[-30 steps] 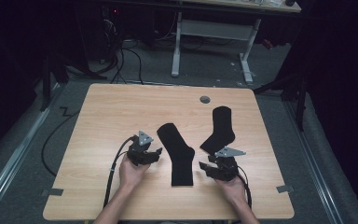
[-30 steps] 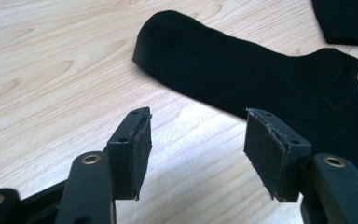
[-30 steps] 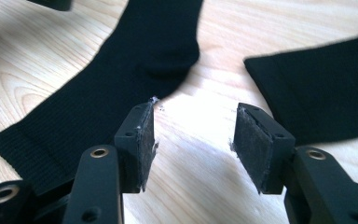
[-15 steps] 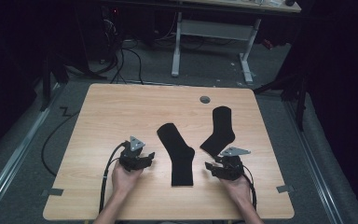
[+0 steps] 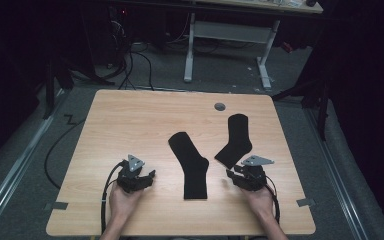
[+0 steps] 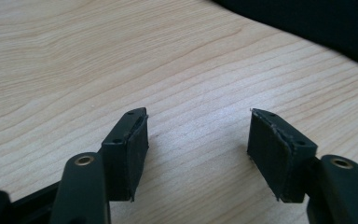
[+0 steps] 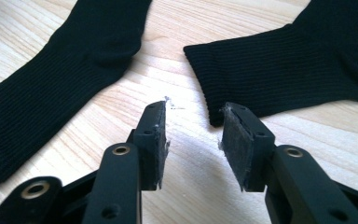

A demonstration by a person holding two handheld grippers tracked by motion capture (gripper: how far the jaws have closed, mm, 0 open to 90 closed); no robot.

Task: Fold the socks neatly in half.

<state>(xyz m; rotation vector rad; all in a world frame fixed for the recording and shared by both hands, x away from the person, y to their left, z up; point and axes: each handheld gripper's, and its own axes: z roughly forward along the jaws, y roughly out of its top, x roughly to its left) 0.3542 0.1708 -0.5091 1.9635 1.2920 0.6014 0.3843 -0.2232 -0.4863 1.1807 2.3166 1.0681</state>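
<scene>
Black rubber pads point(image 6: 130, 154) on the left gripper point(image 5: 150, 176) stand well apart with nothing between them, only bare wood grain below. The right gripper point(image 5: 230, 175) is likewise released, its worn pads point(image 7: 235, 144) parted over the desk, with the cuff edge of a ribbed black sock just beyond the tips. A hand point(image 5: 122, 200) holds the left tool near the desk's near edge, toward its left corner; the other hand point(image 5: 259, 199) holds the right tool near that same edge, toward the right corner. A black cable point(image 5: 105, 192) loops from the left gripper back toward the person.

Between the two tools lies the longer black ribbed sock point(image 5: 192, 167), its leg running toward the near edge and its foot angled to the far left. The second black ribbed sock point(image 5: 236, 140) lies just beside it toward the right edge, apart from it, its cuff end closest to the right gripper. Both rest flat on the light wooden desk point(image 5: 130, 125), which has a small grey round cap point(image 5: 220, 106) near its far edge.
</scene>
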